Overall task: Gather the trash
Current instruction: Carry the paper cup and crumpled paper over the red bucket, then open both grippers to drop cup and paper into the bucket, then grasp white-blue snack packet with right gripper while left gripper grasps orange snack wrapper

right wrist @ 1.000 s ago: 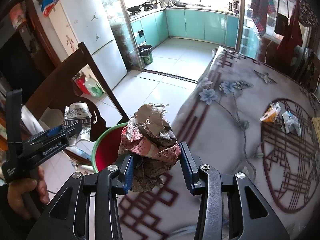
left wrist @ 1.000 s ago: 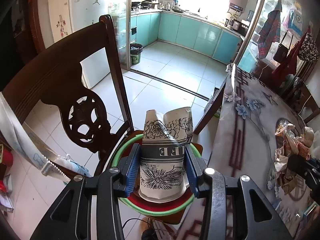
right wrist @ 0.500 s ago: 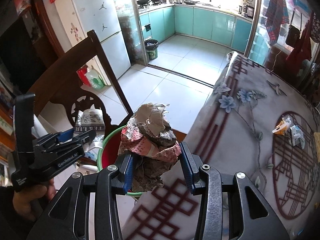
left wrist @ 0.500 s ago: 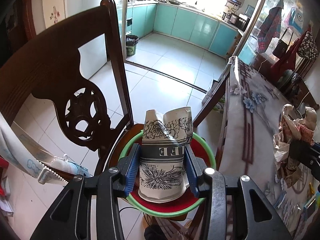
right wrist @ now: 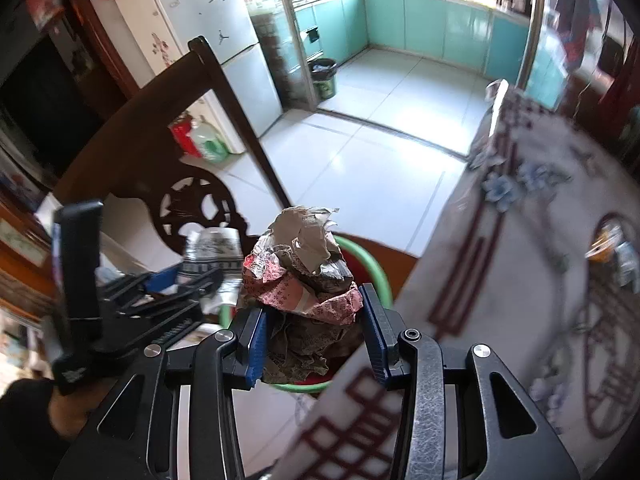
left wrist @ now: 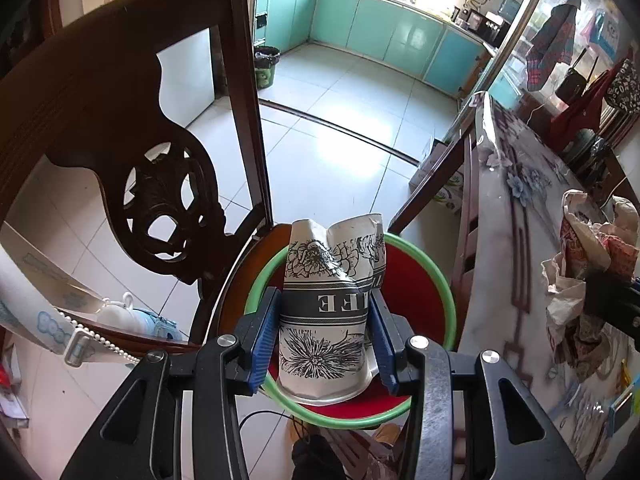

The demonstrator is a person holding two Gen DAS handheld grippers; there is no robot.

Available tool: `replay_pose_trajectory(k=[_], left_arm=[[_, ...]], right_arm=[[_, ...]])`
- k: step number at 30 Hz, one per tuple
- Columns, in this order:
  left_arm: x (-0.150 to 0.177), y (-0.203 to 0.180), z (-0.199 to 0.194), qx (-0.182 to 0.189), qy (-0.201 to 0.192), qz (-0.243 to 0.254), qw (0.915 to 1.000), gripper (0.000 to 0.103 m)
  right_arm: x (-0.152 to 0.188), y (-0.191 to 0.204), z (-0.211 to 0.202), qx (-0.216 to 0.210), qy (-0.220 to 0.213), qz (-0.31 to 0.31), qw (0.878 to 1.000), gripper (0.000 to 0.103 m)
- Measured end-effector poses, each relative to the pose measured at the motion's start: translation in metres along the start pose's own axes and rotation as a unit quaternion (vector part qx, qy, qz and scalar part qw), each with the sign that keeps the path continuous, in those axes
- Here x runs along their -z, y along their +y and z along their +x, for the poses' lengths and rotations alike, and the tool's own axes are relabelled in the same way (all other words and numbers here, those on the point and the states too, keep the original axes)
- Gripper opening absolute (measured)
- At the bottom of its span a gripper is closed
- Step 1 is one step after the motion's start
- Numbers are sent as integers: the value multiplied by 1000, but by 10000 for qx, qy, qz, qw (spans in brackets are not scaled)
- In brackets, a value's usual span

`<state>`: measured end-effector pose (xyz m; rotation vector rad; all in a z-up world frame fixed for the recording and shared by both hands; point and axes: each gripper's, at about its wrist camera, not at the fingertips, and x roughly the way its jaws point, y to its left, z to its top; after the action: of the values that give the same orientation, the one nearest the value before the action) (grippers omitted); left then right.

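Observation:
My left gripper point(left wrist: 325, 332) is shut on a crushed paper coffee cup point(left wrist: 328, 308) with black flower prints, held directly over a red bin with a green rim point(left wrist: 440, 280) that stands on a chair seat. My right gripper point(right wrist: 312, 340) is shut on a wad of crumpled wrappers point(right wrist: 304, 280), red-printed and grey, held at the table edge with the bin's green rim point(right wrist: 372, 264) just behind it. In the right wrist view the left gripper point(right wrist: 176, 292) and its cup point(right wrist: 212, 252) show at the left. The wad point(left wrist: 580, 264) shows at the right of the left wrist view.
A dark carved wooden chair back point(left wrist: 132, 152) rises left of the bin. The table with a floral cloth point(right wrist: 500, 280) lies to the right, with small wrappers point(right wrist: 612, 248) on it. White tiled floor leads to a kitchen with a small bin point(right wrist: 324, 76).
Both grippers have moved down and closer to the red bin. The cup now hangs lower over its opening, and the wad has come from over the table to the bin's rim.

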<state>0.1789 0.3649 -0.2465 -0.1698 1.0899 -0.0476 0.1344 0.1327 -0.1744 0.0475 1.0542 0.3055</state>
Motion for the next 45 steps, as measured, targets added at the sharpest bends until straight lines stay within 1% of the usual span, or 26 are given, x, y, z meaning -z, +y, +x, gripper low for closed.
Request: replay_pose_trajectory(k=[2,9,12,15,21,25,28,29,31,32,33,34,35,40,45], left_arm=[[2,1,8,-35,87,9,10000,40],[6,2,37,-54,389,92,9992,40],[8,3,46,-18,502,78,9987,40],[9,4,50,-7,538,91,9985,40],[9,6,54,35,612,95,9981,40],[7,5,52,19,602,150,9981,40],[5,4,51,-21,581,203,9981,42],[5,3,50,-71,577,214,9981,43],[3,2,46,-142,524,185,9984,44],[2,2,44,-154,476,164,9986,52],[1,1,41,-188,427,149,9988,57],[1,0,39,-245,388,143,9988,63],[0,-1,37,-265,362,144,9989,63],[0,-13,28,-258,312,169,9990,63],[-2,-39,14,-187,192,247,9993,63]], right_arm=[[1,-2,5,-150,45,110,9998,40],[8,-6,24,-42,346,203,9992,40],[9,-7,34,-177,522,310,9980,40],[10,-3,42,-19,591,202,9980,40],[9,-1,51,33,676,217,9975,40],[8,2,50,-18,638,191,9978,40],[9,1,50,-34,611,194,9979,43],[10,0,49,-35,601,203,9980,47],[11,-2,48,-44,576,221,9981,48],[11,-2,46,-38,560,214,9982,48],[12,-2,44,-26,540,210,9983,49],[12,-3,42,-17,517,209,9984,53],[13,-4,39,-14,486,206,9986,56],[16,-11,25,-12,355,194,9992,56],[19,-24,4,37,175,199,9996,56]])
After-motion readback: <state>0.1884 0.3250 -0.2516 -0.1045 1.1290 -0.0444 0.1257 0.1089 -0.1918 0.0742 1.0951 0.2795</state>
